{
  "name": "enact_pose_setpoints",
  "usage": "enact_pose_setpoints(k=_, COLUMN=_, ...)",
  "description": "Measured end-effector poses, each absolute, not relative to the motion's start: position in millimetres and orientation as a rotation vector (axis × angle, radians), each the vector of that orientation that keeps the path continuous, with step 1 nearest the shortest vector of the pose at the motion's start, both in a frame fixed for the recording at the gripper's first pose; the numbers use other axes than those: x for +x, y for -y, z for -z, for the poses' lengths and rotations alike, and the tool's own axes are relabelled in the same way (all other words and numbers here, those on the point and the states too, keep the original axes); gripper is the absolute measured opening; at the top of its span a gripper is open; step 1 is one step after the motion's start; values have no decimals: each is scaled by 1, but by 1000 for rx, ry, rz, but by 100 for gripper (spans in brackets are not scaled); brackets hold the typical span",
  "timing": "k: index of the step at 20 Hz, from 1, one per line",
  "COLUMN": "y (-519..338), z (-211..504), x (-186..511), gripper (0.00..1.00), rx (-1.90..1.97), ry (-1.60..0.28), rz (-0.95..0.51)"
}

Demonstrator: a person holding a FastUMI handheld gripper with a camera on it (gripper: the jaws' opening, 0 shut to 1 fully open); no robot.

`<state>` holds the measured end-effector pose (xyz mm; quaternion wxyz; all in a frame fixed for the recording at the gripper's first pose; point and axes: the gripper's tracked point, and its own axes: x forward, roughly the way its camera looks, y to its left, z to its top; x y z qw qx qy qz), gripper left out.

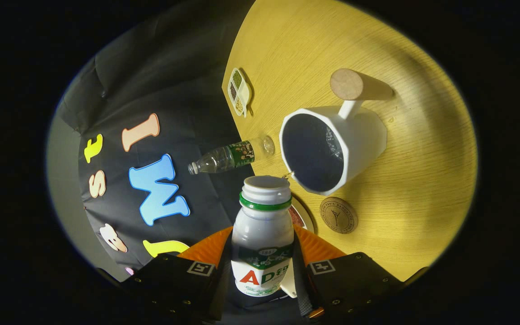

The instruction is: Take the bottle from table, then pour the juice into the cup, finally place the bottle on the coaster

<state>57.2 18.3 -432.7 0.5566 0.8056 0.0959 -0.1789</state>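
The gripper (262, 264) clamps both fingers against the sides of a small white juice bottle (262, 234), which sits between them with its open, green-ringed mouth pointing ahead toward a white cup (332, 146) with a wooden handle on the wooden worktop (422, 180). A round coaster (338, 215) lies just beside the cup, near the fingers. Beyond the bottle, a clear plastic water bottle (230, 157) and a small divided dish (238, 91) stand near the worktop's edge.

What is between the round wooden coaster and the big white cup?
Nothing. In the gripper view, only bare table separates the coaster from the cup. The hand-held gripper is shut on the bottle.
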Motion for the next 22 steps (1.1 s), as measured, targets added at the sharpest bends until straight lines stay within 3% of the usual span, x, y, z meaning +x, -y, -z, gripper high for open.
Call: enact_pose_setpoints(k=22, y=-11, z=438, x=52, gripper=61, rx=1917, ry=-208, rz=455)
